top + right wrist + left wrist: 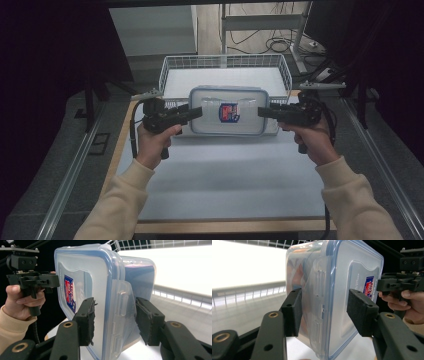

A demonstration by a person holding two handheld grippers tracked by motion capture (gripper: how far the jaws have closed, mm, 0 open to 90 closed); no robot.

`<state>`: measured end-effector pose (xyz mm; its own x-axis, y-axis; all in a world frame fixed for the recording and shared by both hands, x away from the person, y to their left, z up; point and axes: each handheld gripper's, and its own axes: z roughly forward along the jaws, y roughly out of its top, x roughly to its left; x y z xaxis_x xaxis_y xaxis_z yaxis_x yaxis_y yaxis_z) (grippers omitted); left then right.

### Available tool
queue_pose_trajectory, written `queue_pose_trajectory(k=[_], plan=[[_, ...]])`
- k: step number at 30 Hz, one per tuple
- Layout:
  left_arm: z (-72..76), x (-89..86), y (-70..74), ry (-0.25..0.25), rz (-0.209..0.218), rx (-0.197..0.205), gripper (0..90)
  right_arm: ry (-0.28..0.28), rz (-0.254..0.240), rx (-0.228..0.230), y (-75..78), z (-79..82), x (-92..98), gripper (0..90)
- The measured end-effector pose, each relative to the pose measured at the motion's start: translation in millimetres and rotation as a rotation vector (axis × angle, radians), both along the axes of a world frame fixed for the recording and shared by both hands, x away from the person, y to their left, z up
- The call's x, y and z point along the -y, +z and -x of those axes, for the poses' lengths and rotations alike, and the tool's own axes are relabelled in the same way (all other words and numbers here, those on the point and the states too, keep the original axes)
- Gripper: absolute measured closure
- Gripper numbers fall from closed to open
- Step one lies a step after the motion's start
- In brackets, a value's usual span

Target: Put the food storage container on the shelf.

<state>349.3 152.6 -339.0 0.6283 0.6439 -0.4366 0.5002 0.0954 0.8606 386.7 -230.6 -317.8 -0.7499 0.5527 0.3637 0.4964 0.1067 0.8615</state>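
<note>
A clear plastic food container [227, 125] with a blue-rimmed snap lid and a red and blue sticker [229, 112] hangs above the table, in front of the wire basket. My left gripper [197, 112] is shut on its left end. In the left gripper view the pads [292, 312] press the container [337, 277] from base and lid around the side latch. My right gripper [262, 111] is shut on the opposite end. The right gripper view shows the container [100, 277] clamped between that gripper's pads [87, 320]. Each hand's gripper shows in the other's view, the right [402, 282] and the left [32, 280].
A white wire basket [225, 59] stands at the back of the table, right behind the container. A pale mat [225, 175] covers the tabletop between the person's cream sleeves. Metal rails run along both table sides, and cables lie on the floor beyond.
</note>
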Motion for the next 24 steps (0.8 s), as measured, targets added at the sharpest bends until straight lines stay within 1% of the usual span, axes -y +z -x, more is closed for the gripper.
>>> queue_pose_trajectory(k=[3, 8, 13, 16, 19, 20, 24], plan=[[-11.0, -0.4, 8.5, 0.0, 0.002, 0.006, 47.4, -0.006, 0.0, 0.005, 7.9, -8.5, -0.7, 51.5], [-24.2, -2.0, 21.1, 0.002, -0.002, 0.019, 47.4, -0.005, -0.008, 0.017, 19.4, -22.7, -1.7, 51.5], [-37.9, -2.6, 32.1, -0.001, -0.002, 0.028, 47.4, 0.001, -0.004, 0.026, 31.7, -36.0, -1.8, 51.5], [-47.0, -3.4, 35.7, 0.005, 0.016, 0.02, 47.5, 0.0, 0.003, 0.023, 39.8, -45.9, -3.0, 51.5], [-56.9, -4.5, 37.5, 0.011, 0.028, 0.015, 47.5, -0.008, 0.005, 0.011, 45.8, -56.0, -4.9, 51.3], [-59.6, -4.8, 37.8, 0.012, 0.029, 0.015, 47.5, -0.01, 0.007, 0.008, 47.0, -59.9, -5.3, 51.3], [-74.6, -5.8, 36.7, 0.022, 0.033, -0.005, 47.4, -0.013, 0.008, -0.02, 47.6, -75.0, -7.4, 51.2]])
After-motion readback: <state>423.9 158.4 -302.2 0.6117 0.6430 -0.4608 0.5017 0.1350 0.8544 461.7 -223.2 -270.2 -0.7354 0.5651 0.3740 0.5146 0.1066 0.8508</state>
